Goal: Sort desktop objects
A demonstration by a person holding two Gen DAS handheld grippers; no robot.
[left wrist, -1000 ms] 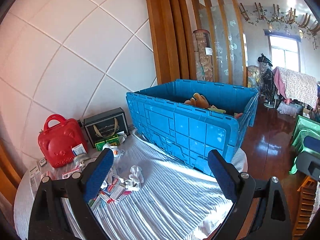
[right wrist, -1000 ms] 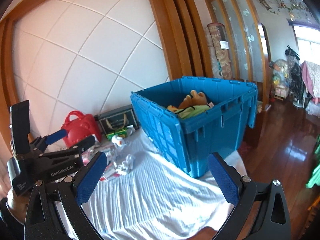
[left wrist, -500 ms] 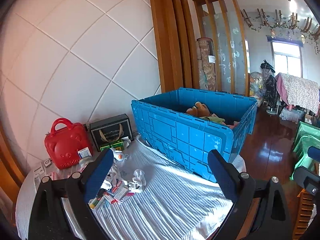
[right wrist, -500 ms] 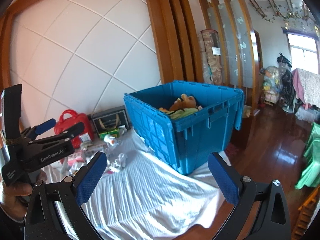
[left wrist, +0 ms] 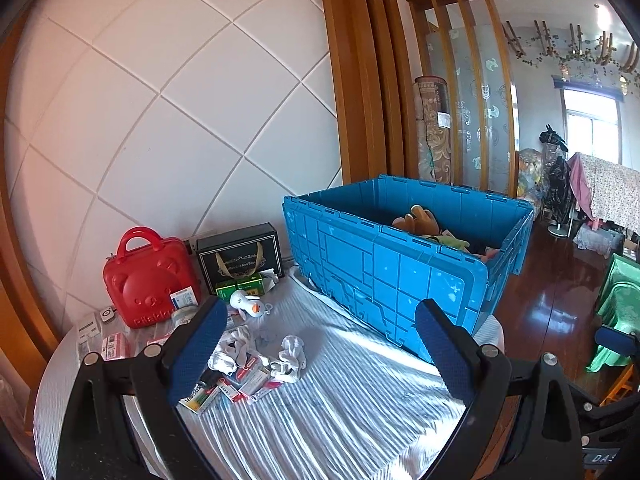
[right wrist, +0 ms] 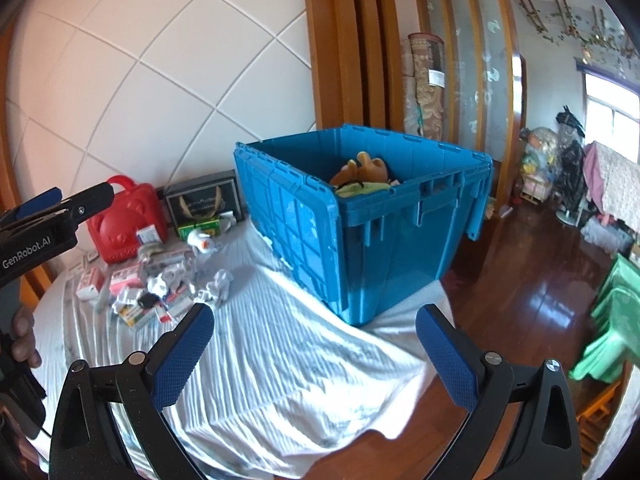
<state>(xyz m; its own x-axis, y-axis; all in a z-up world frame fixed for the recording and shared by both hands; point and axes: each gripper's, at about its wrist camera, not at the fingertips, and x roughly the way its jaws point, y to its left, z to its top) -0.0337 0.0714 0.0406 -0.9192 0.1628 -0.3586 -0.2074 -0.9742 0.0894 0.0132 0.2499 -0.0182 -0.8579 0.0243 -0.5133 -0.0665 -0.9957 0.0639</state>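
A rigid blue plastic crate (left wrist: 384, 264), ribbed and panelled along its walls, stands open on a table draped in a finely striped white cloth (left wrist: 320, 412); a tan plush toy (left wrist: 420, 218) lies inside it. At about ten o'clock from the crate, against the quilted white wall, sit a glossy red bear-faced case (left wrist: 148, 280) with a moulded handle and a black gift box (left wrist: 240, 256) with gold cord. In front of them, at about nine o'clock in the left wrist view, the desktop clutter is heaped: small printed cartons (left wrist: 236, 384), crumpled white socks (left wrist: 292, 358), and a smooth white duck figure (left wrist: 246, 304) (orange bill). The left gripper (left wrist: 316, 354) hangs above the cloth with its cross-hatched blue pads wide apart, holding nothing. The right gripper (right wrist: 314, 354) is likewise spread and empty, nearer the table's edge.
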